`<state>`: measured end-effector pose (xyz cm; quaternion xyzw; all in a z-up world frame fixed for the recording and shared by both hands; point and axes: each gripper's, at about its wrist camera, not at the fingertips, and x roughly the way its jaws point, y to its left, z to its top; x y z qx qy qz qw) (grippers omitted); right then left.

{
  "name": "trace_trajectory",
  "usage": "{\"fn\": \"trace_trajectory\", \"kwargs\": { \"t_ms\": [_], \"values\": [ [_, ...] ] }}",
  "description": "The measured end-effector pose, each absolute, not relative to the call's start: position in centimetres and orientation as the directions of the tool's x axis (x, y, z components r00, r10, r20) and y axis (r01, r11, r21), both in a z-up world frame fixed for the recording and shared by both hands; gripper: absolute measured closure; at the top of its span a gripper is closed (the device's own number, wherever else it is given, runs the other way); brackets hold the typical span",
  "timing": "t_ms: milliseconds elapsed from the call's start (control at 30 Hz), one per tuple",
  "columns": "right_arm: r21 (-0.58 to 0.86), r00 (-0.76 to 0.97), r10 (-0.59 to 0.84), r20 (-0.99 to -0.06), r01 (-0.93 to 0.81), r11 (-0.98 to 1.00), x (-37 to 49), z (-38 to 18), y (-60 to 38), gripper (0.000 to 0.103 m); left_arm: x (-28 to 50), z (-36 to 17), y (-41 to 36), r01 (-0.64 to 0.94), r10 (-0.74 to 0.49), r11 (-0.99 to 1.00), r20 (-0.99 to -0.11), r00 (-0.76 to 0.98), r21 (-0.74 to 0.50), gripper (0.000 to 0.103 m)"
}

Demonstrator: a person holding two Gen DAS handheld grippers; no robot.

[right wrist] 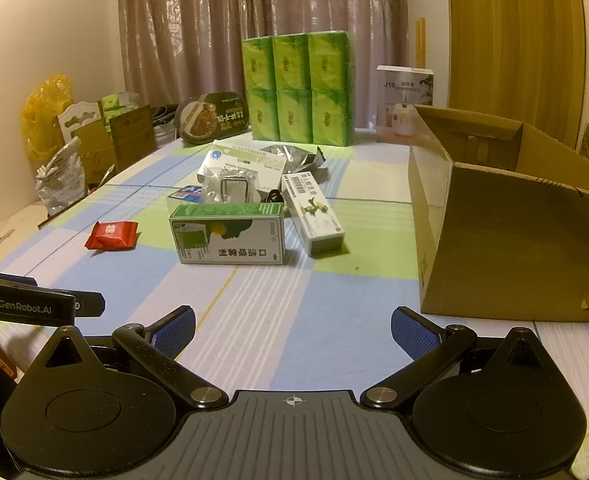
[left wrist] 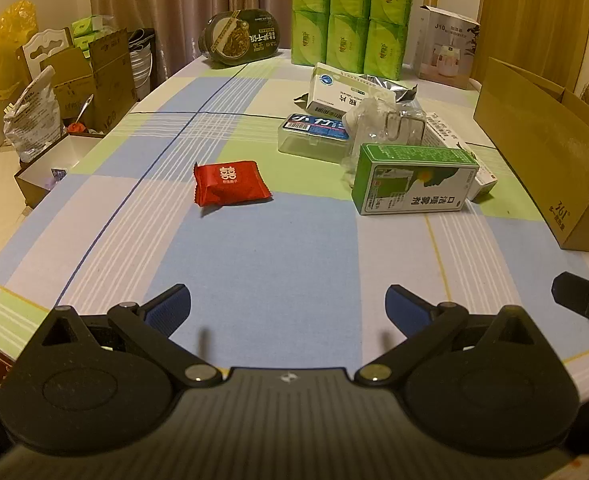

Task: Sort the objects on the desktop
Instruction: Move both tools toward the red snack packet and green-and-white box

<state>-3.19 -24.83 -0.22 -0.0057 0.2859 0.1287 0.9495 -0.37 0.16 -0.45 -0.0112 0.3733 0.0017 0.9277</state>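
A red snack packet [left wrist: 230, 183] [right wrist: 112, 235] lies alone on the checked tablecloth. Right of it is a heap: a green and white spray box [left wrist: 412, 180] [right wrist: 228, 234], a long white box [right wrist: 314, 214], a clear plastic case [left wrist: 314, 136], a crumpled clear bag [left wrist: 382, 122] and a white medicine box [left wrist: 340, 92] [right wrist: 242, 164]. An open cardboard box [left wrist: 546, 156] [right wrist: 506, 224] stands at the right. My left gripper [left wrist: 288, 310] hovers open over bare cloth, short of the packet. My right gripper [right wrist: 294, 332] is open too, nothing between its fingers, near the cardboard box's front corner.
Green tissue packs [left wrist: 350, 16] [right wrist: 298, 88], a dark noodle bowl [left wrist: 240, 38] and a humidifier carton [left wrist: 448, 46] stand along the far edge. Cartons, a foil bag [left wrist: 34, 118] and a yellow bag crowd the floor left of the table. The left gripper's body [right wrist: 34, 304] shows at the right wrist view's left edge.
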Motion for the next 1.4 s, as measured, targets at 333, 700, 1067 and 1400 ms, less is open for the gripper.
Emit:
{"fn": "trace_trajectory", "kwargs": {
  "t_ms": [333, 700, 1067, 1400],
  "values": [
    [0.061, 0.802, 0.24, -0.547, -0.248, 0.967, -3.17, -0.32, -24.79, 0.002, -0.34, -0.49, 0.23, -0.012, -0.005, 1.0, -0.693, 0.721, -0.02, 0.001],
    [0.062, 0.802, 0.241, -0.547, -0.249, 0.967, -3.16, -0.28, -24.84, 0.002, -0.44, -0.43, 0.24, -0.01, -0.006, 1.0, -0.691, 0.723, -0.02, 0.001],
    [0.06, 0.801, 0.241, -0.548, -0.25, 0.966, -3.19, -0.4, -24.74, 0.002, -0.42, -0.41, 0.2, -0.01, -0.006, 1.0, -0.691, 0.723, -0.019, 0.001],
    [0.054, 0.8, 0.237, -0.551, -0.249, 0.967, -3.19, -0.53, -24.69, 0.002, -0.42, -0.4, 0.19, -0.009, -0.006, 1.0, -0.691, 0.722, -0.018, 0.001]
  ]
}}
